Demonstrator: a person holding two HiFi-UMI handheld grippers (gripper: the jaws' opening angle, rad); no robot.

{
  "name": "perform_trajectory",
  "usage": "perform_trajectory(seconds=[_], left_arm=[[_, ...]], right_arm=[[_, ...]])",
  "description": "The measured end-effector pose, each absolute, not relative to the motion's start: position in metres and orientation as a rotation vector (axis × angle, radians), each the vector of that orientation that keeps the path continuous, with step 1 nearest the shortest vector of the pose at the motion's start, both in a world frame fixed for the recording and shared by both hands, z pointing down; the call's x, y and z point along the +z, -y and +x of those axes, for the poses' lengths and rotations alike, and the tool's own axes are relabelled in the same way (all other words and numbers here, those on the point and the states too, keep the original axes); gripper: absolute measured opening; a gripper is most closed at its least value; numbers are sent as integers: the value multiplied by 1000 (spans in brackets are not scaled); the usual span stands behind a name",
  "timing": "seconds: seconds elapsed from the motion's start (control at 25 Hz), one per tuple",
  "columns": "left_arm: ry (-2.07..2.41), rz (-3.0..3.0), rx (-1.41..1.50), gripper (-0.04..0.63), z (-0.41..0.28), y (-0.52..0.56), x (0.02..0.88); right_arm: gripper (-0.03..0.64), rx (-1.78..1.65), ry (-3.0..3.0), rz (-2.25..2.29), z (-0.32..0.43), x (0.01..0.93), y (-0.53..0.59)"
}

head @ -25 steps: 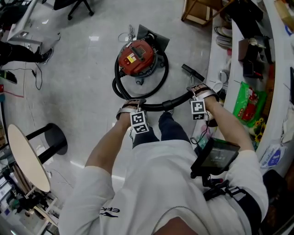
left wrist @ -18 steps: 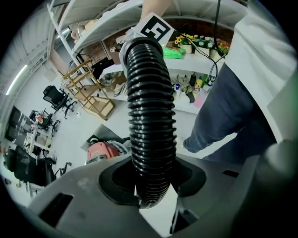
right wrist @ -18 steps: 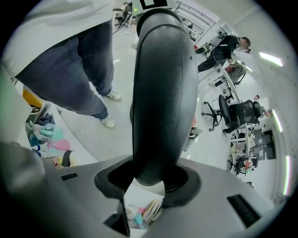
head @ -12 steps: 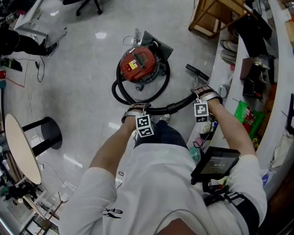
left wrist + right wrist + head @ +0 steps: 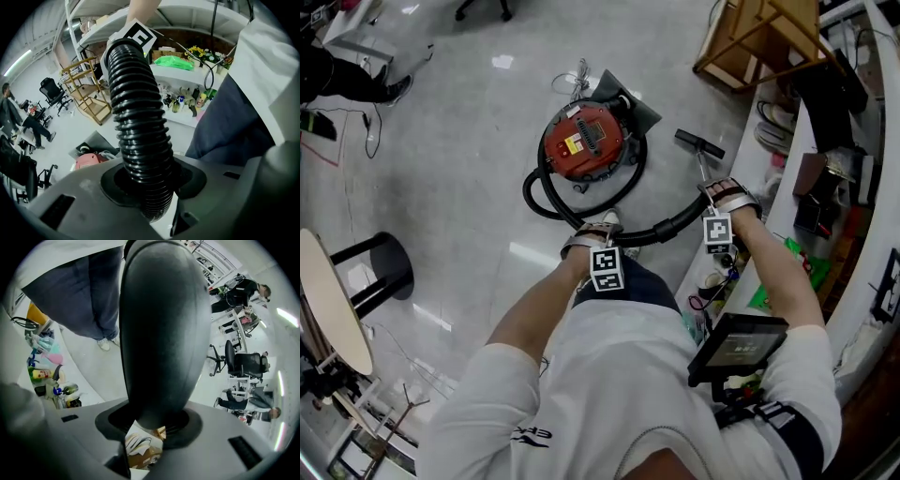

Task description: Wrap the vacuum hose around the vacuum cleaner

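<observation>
- The left gripper (image 5: 591, 230) pinches the bumpy black hose (image 5: 661, 228) in the middle of the frame. Its jaws have just been closing on it.
- The right gripper (image 5: 722, 195) pinches the hose's smooth part, right of middle.
- The red vacuum cleaner (image 5: 584, 142) sits at the upper middle, with the hose curving round it.

Vacuum (image 5: 584, 142) on floor, upper centre of head view. Hose (image 5: 661, 229) loops round its left and lower sides, then runs right across frame centre. Nozzle (image 5: 698, 143) just right of vacuum. Rack (image 5: 759, 37) upper right, counter (image 5: 795, 127) down right edge. Stool (image 5: 384, 267) mid left, table (image 5: 333, 305) at left edge below it.
</observation>
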State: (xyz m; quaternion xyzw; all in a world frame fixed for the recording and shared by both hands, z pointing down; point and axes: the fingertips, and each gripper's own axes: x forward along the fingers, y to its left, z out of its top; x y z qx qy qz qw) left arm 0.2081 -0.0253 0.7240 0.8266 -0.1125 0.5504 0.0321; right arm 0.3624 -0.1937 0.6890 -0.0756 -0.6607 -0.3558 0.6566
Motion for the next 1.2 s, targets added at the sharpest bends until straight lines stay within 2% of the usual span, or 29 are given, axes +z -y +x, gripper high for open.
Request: perform_trajectory(seconds=[0.64,1.2], left_arm=[[426,2554,1467,110,247,90,744],[664,2394,1339,106,268,168,763]], right_arm=[[158,-982,1437,-225,350,704,302],[158,-1217,1464,-326,295,720,410]])
